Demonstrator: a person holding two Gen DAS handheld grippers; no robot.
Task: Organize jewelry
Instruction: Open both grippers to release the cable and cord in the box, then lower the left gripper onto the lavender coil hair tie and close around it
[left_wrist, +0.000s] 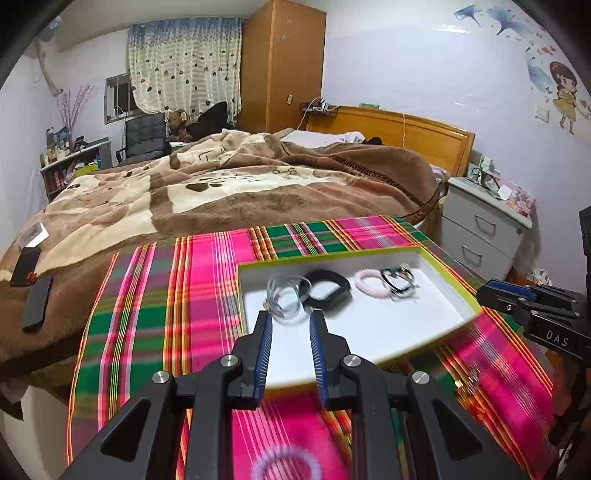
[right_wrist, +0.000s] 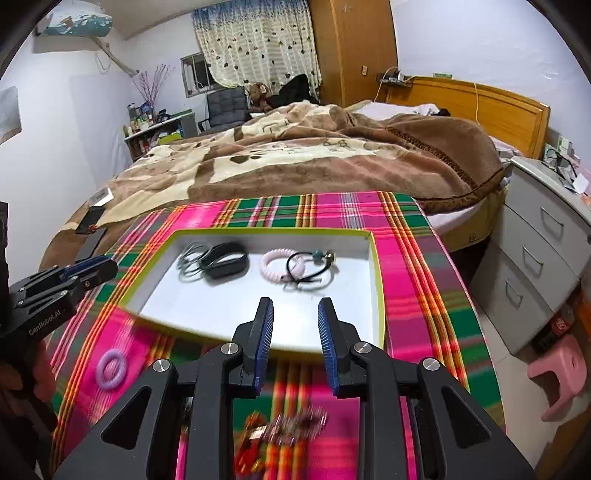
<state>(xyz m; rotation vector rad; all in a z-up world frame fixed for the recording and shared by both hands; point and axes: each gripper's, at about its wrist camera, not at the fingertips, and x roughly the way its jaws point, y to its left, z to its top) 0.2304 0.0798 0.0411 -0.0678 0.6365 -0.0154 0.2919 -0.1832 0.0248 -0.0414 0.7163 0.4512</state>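
I judge the purple hair ring (right_wrist: 110, 369) is next: it lies on the plaid cloth, outside the white tray (right_wrist: 375, 280), at its near-left corner. My left gripper (left_wrist: 291, 319) is nearer; my right gripper (right_wrist: 295, 306) is farther. Both are released, holding nothing.

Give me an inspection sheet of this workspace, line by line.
Surface: plaid cloth over a table at the foot of the bed.
Job's things: white tray holding clear rings, black band, pink coil tie, black cord bracelet; purple hair tie and blurred trinkets lie outside it.
Clutter: phones on the blanket.
Grippers: left gripper and right gripper open, empty, above the tray's near edge.
Cables: yellow cord over the headboard.
Surroundings: nightstand, pink stool, wardrobe, curtain.
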